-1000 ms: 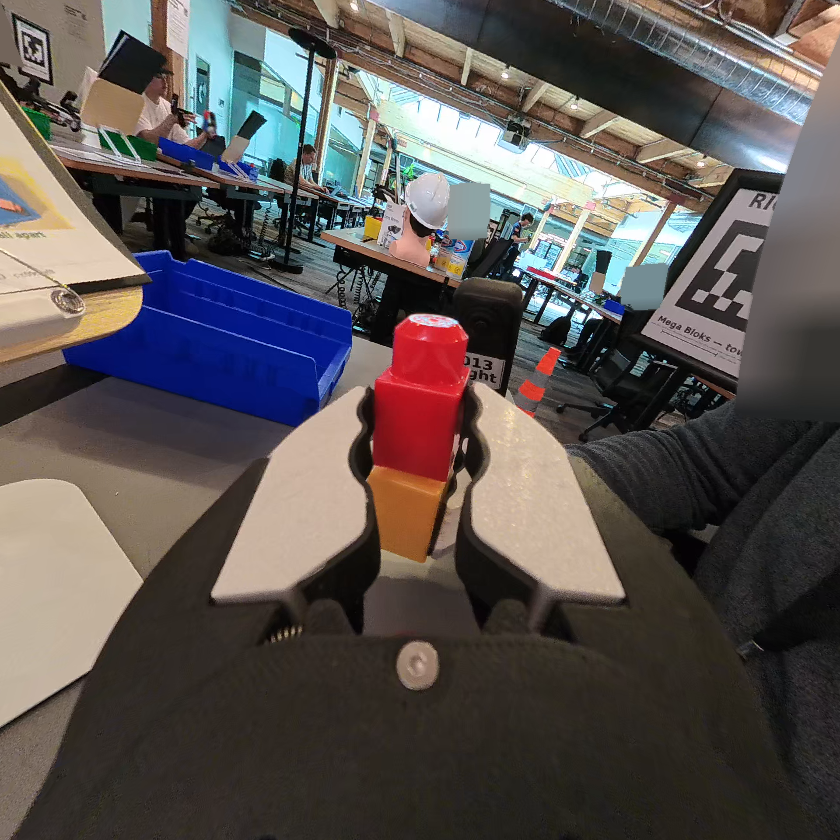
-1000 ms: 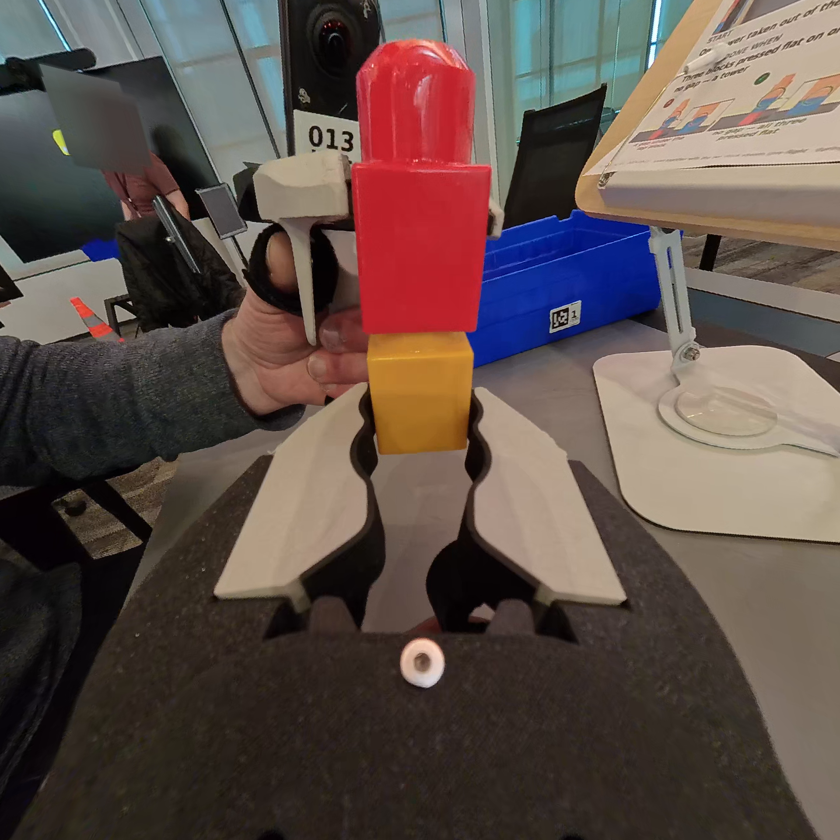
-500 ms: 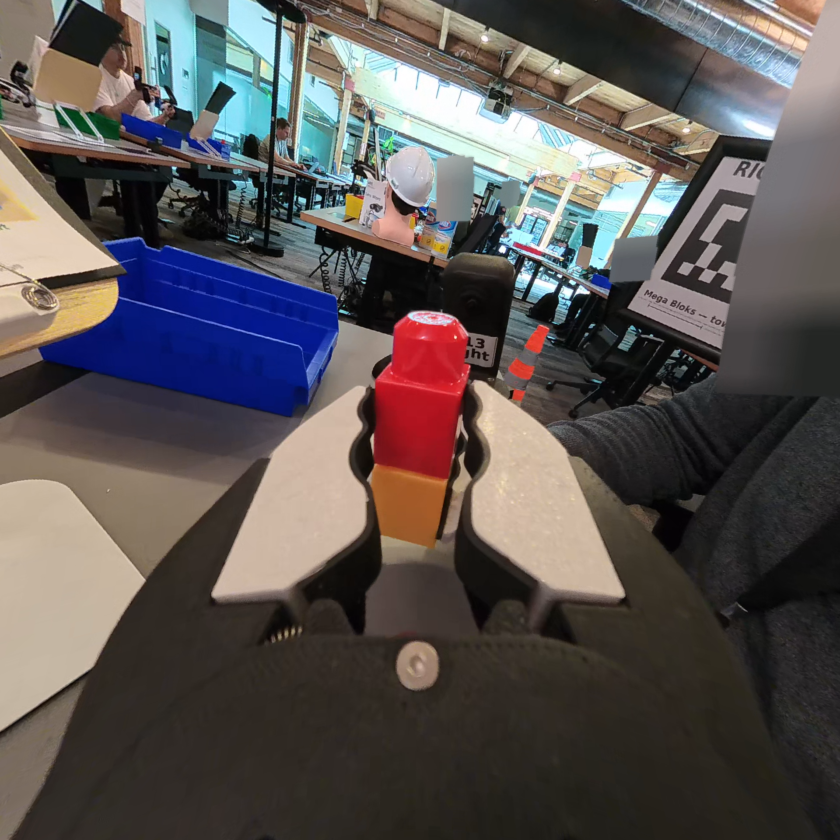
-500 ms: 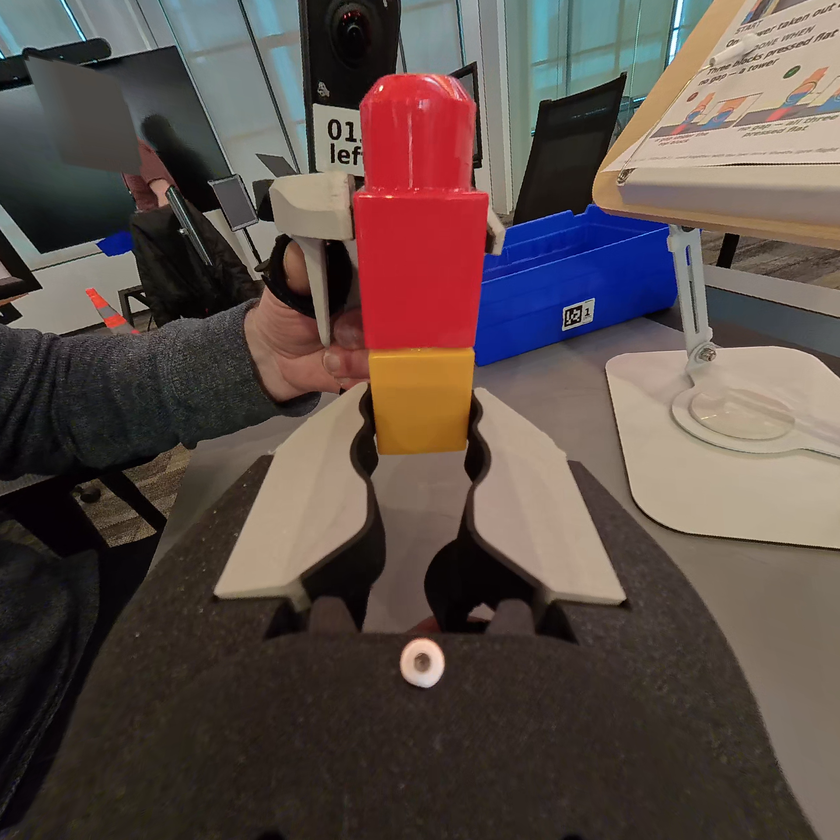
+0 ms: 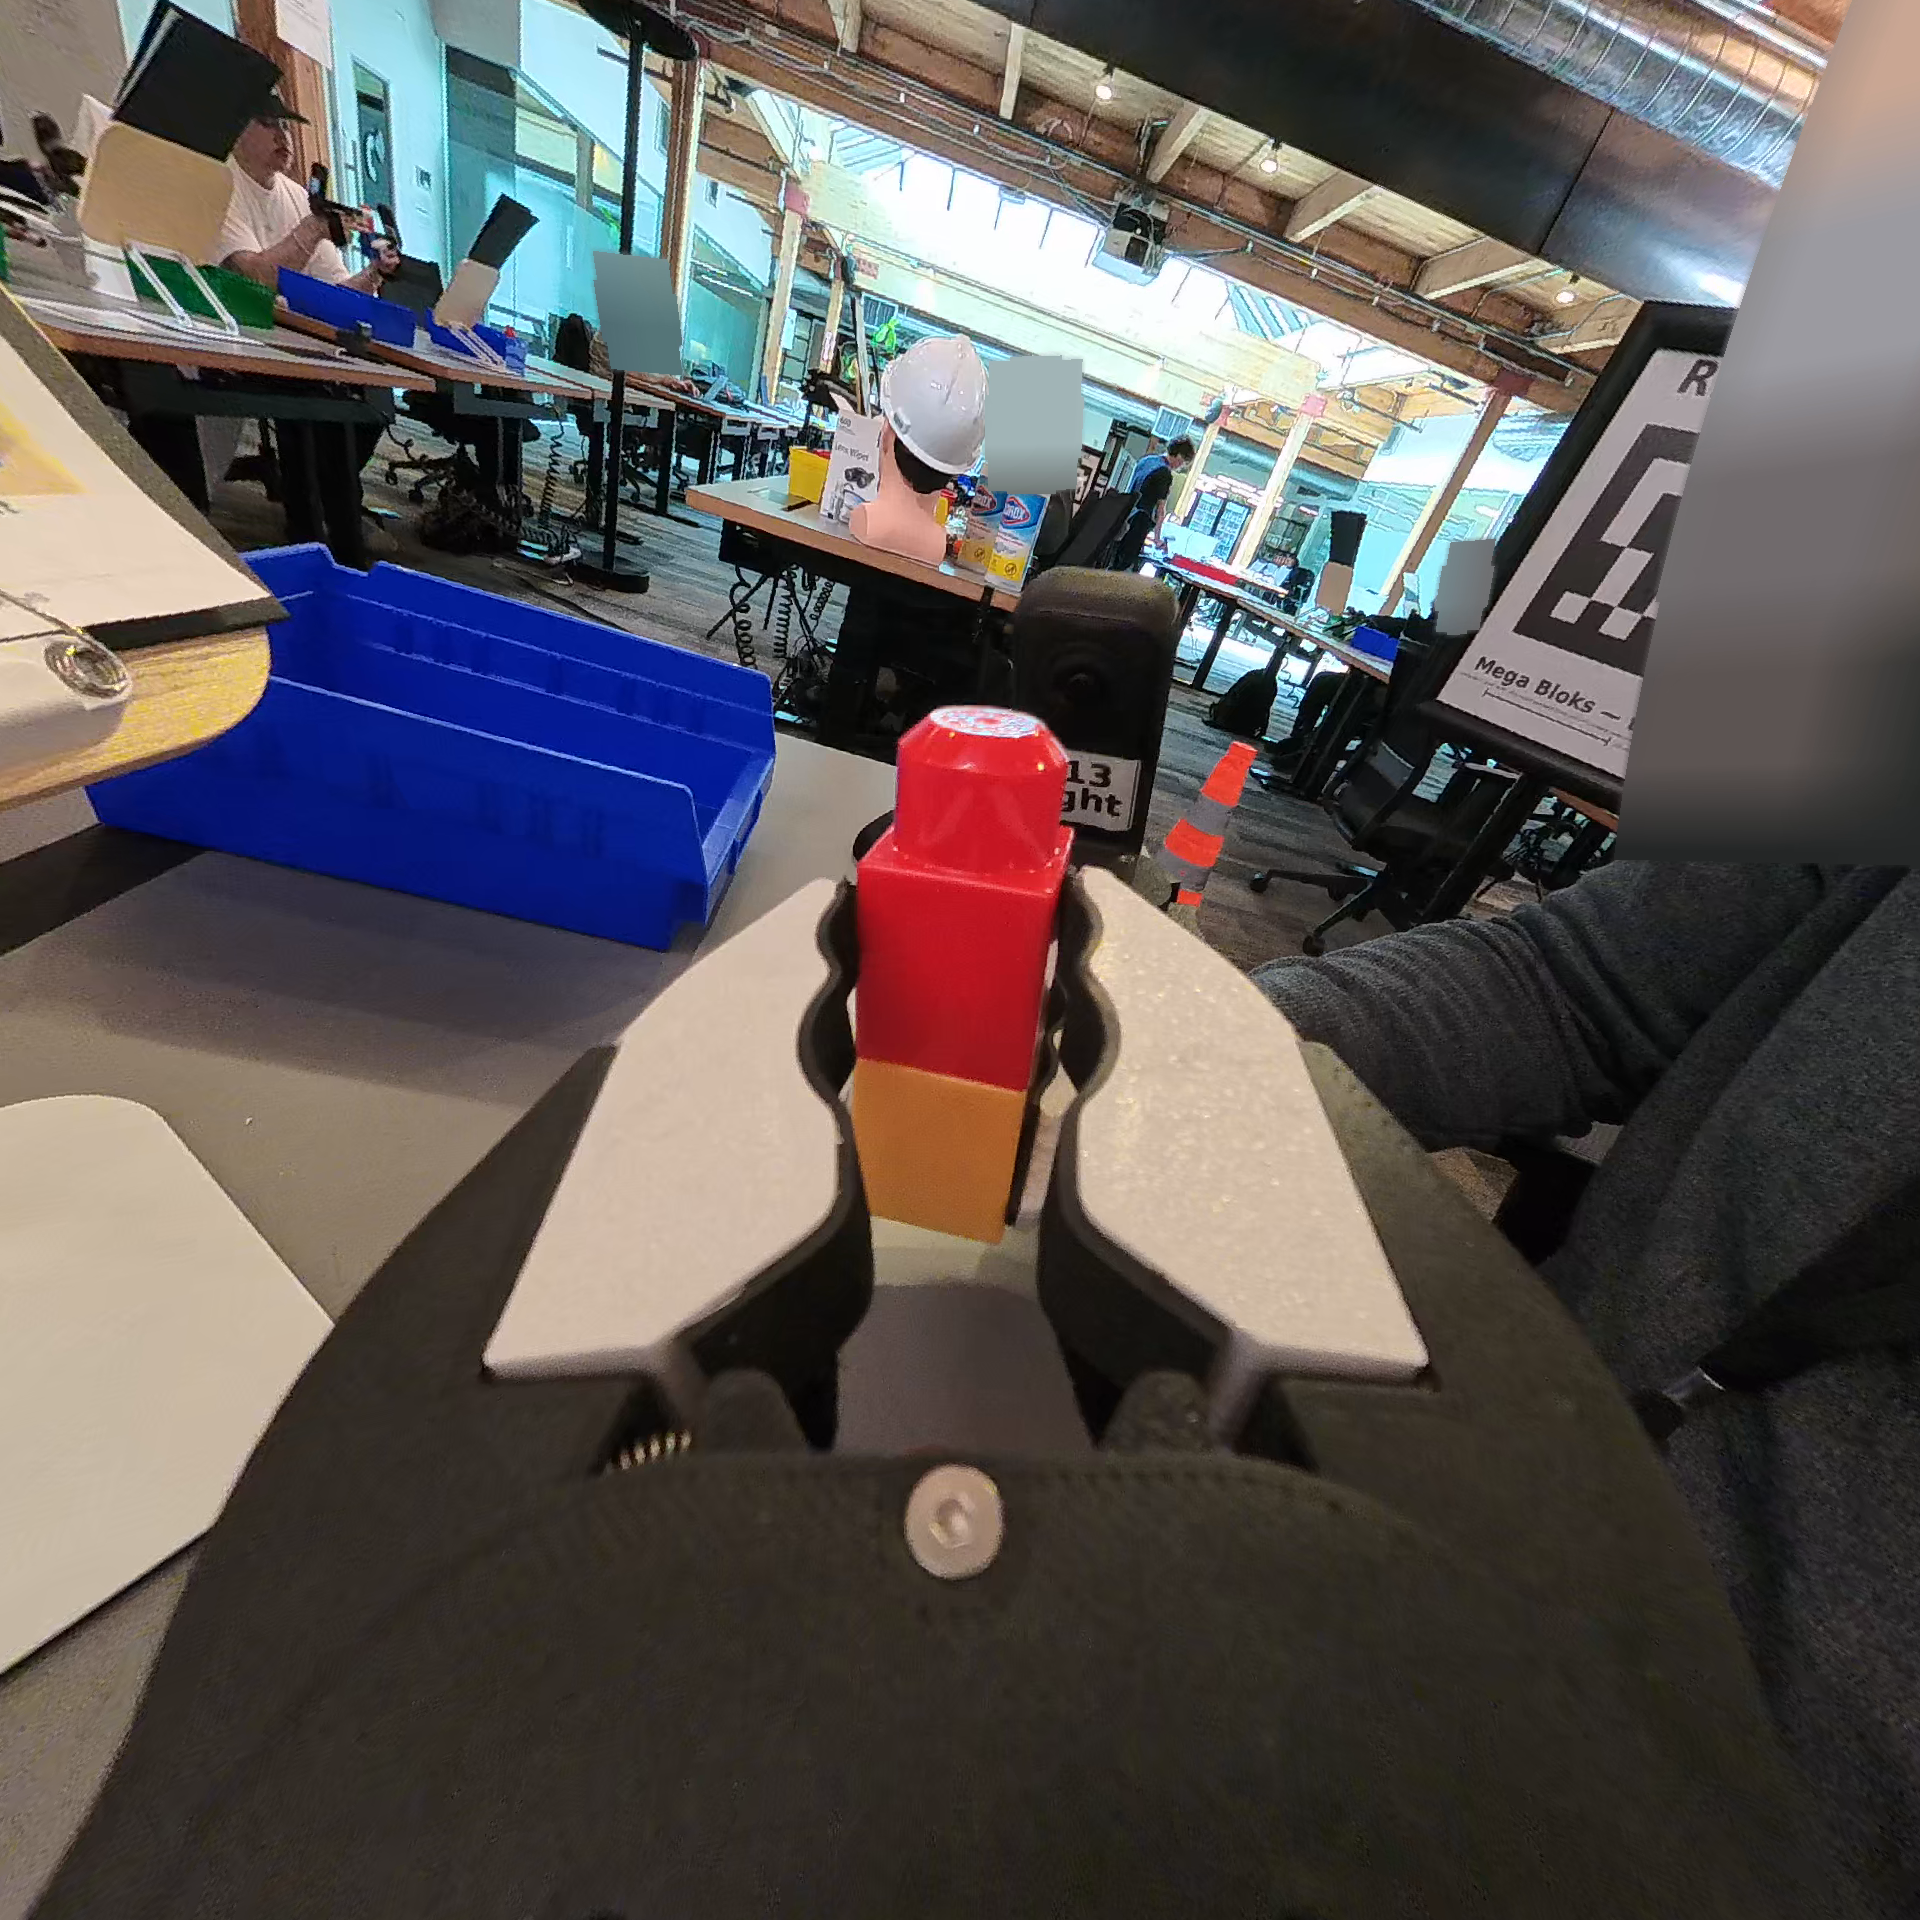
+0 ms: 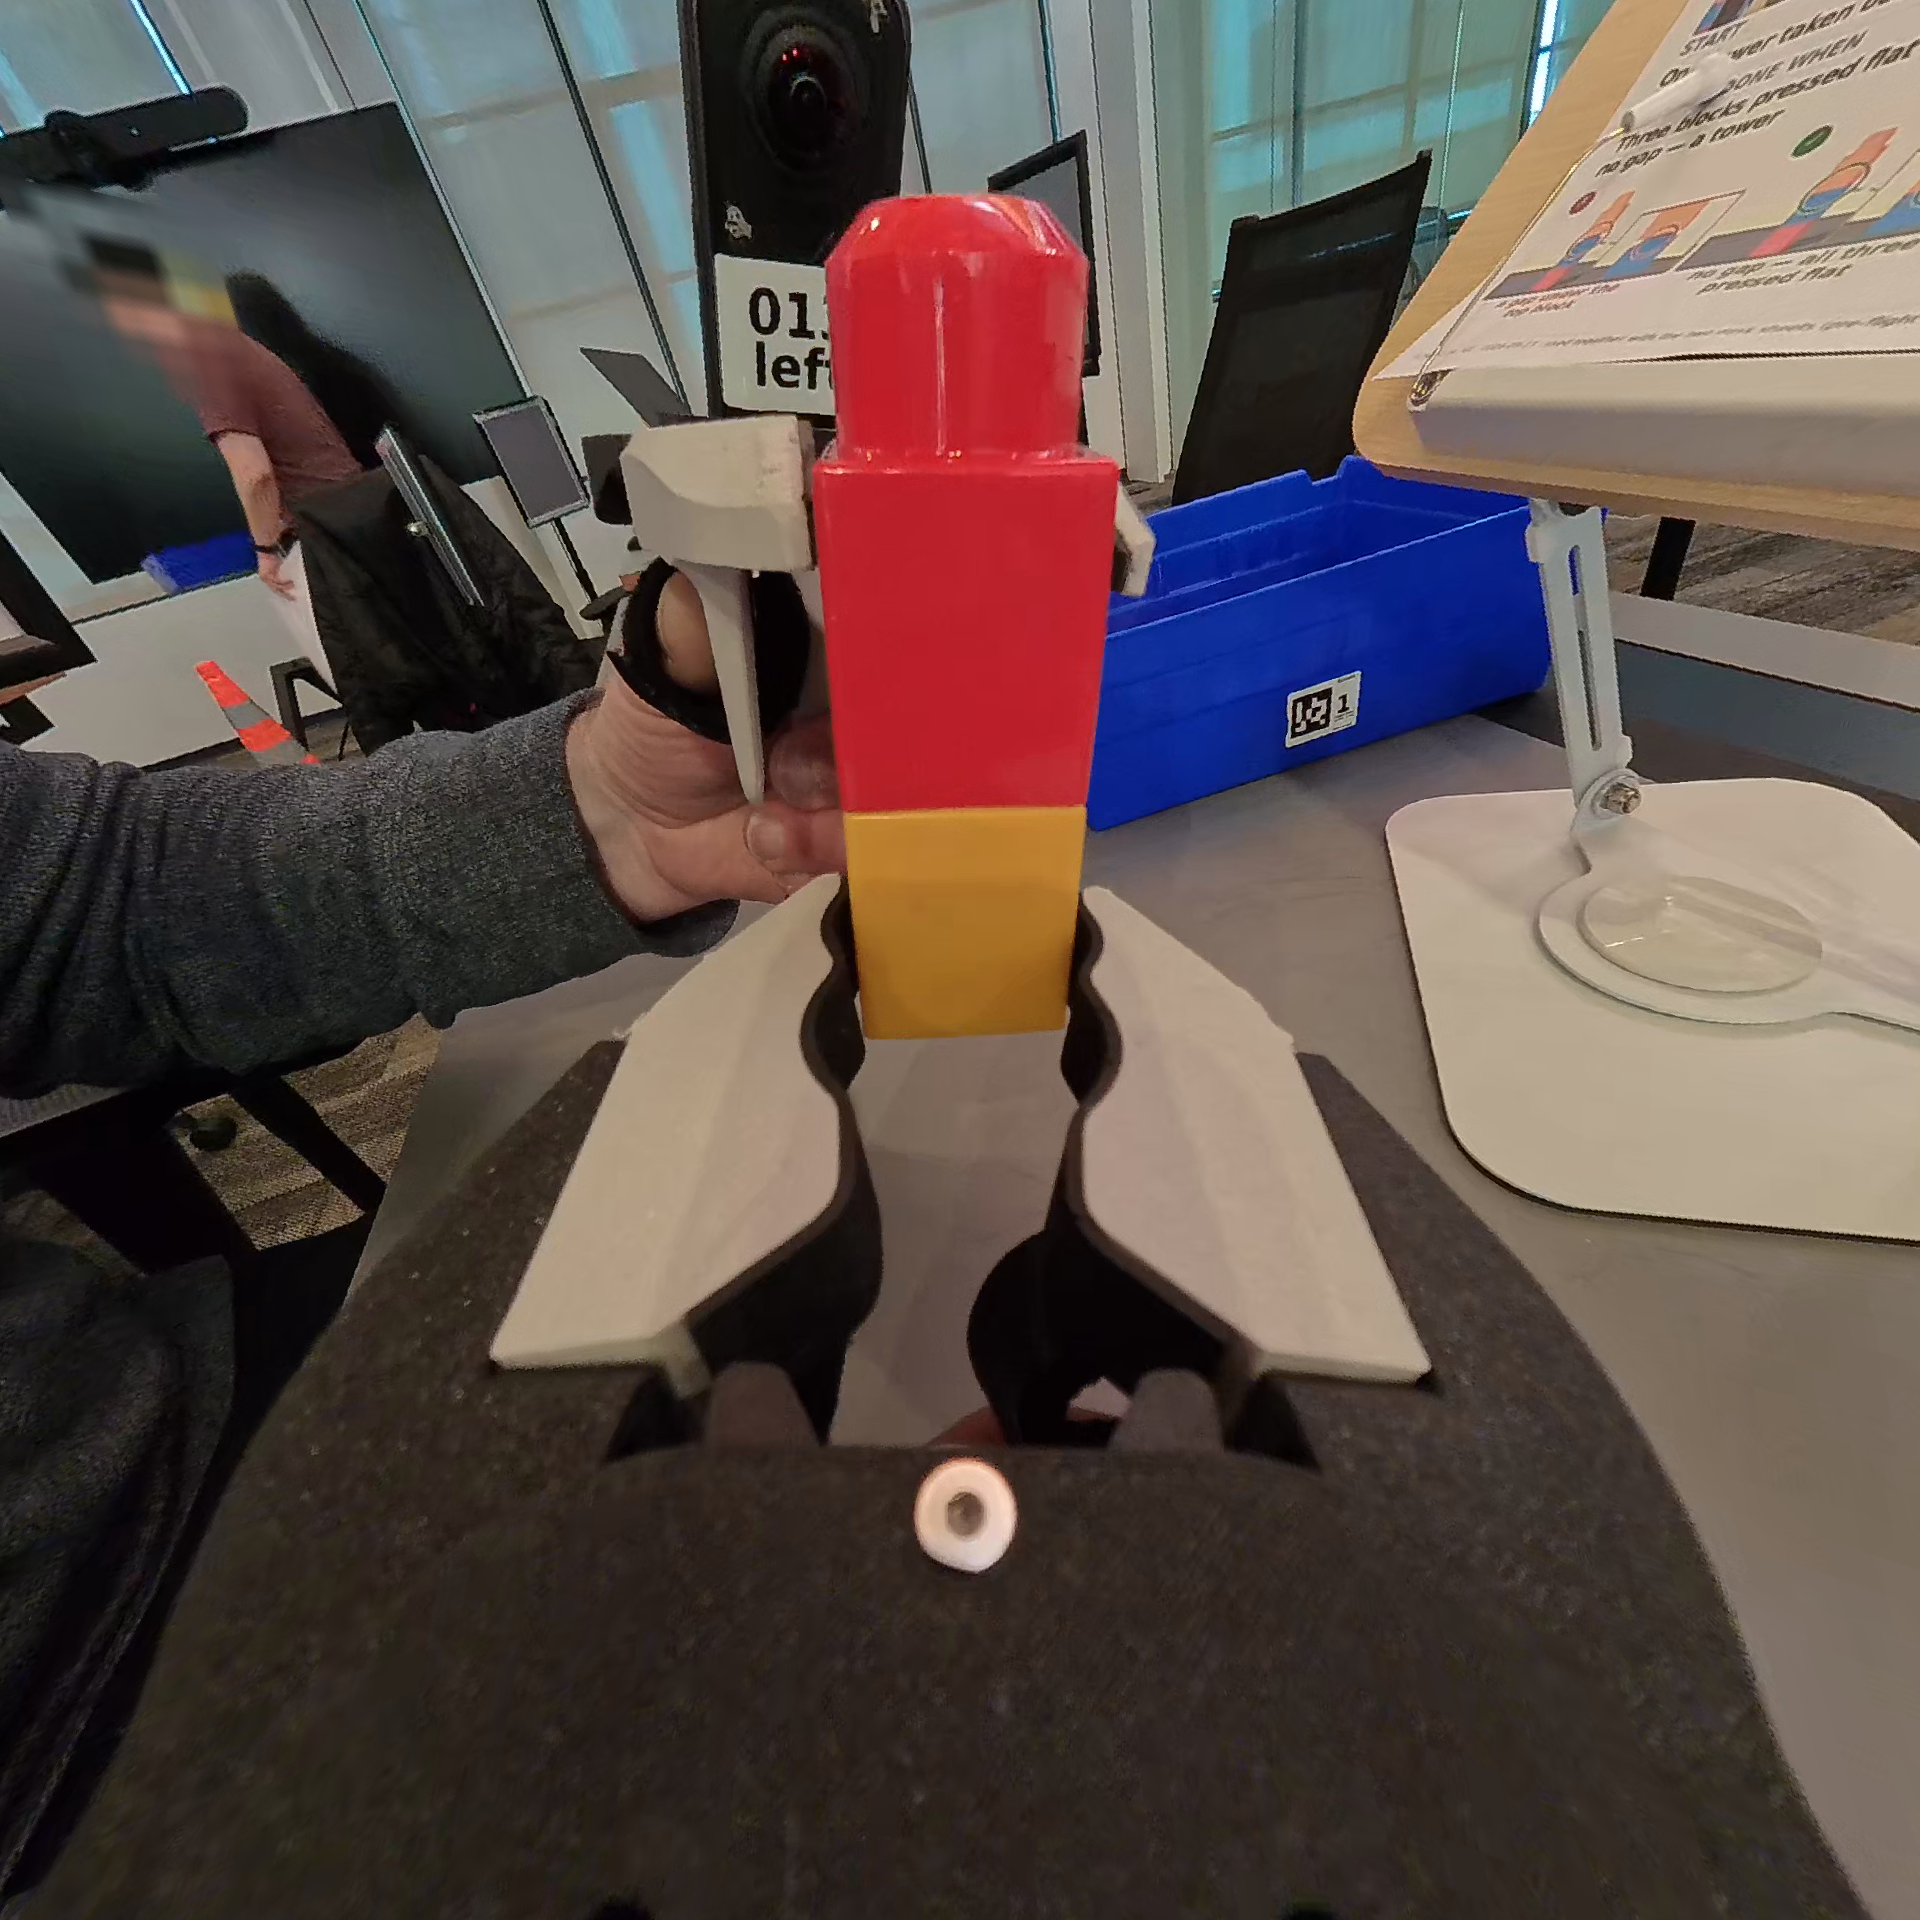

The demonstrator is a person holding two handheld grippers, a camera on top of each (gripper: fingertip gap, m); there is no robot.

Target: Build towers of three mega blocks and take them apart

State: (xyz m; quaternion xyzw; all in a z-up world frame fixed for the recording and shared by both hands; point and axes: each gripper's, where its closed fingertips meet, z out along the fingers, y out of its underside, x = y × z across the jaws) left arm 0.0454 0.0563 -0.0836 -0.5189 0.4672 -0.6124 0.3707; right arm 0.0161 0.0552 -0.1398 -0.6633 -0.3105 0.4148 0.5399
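A red block sits on top of a yellow block, with no gap showing between them, held above the grey table. My left gripper is shut on the red block. My right gripper is shut on the yellow block, facing the left one. In the right wrist view the red block stands upright above the yellow one, with the left gripper's grey fingers clamped on its sides and a hand behind it.
A blue bin stands on the table beyond the blocks. A white stand base carries a tilted clipboard. A black camera post stands behind. A grey sleeve is at the right. My right fingertips sit around 6 centimetres from my left ones.
The red block has come down slightly onto the yellow block, so less of the yellow shows. Both grippers keep their grip and have shifted only a little.
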